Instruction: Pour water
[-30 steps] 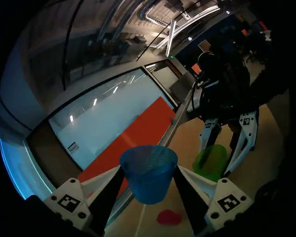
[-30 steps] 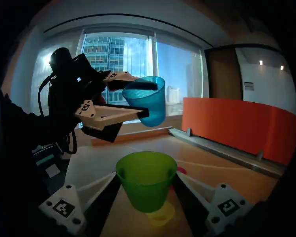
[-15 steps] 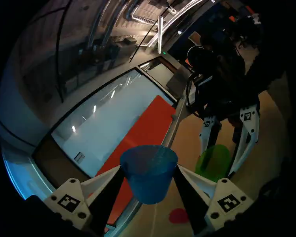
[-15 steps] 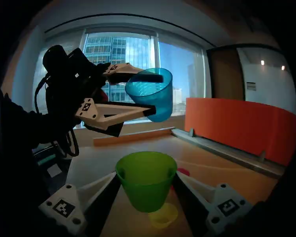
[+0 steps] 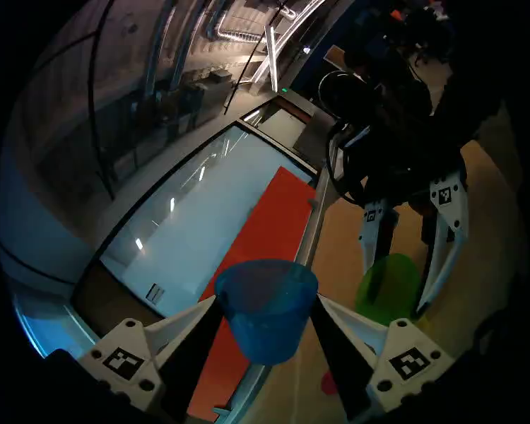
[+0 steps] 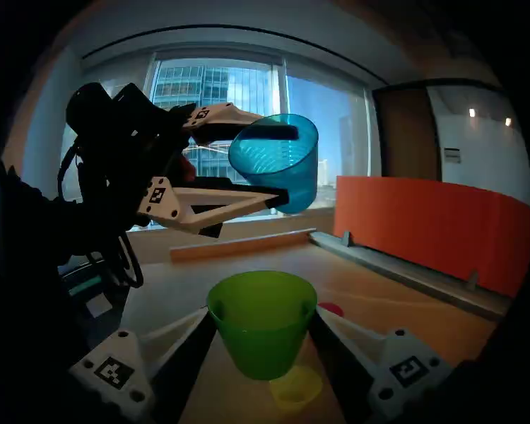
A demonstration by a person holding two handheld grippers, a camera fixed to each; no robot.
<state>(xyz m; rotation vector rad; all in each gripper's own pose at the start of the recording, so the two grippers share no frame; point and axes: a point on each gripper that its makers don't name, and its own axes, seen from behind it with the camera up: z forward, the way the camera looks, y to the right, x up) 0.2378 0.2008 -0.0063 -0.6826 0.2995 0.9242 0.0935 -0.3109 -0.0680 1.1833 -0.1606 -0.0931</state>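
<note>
The right tongs are clamped on the green cup, upright just above the desk. The left tongs are clamped on the blue cup, raised higher and beyond, tipped steeply. Both cups look like thin, light, smooth plastic: probably slippery and easily squeezed. Grip mid-wall with moderate pressure. The desk is flat pale wood carrying a yellow disc and a red disc. Beyond stand an orange panel and windows.
</note>
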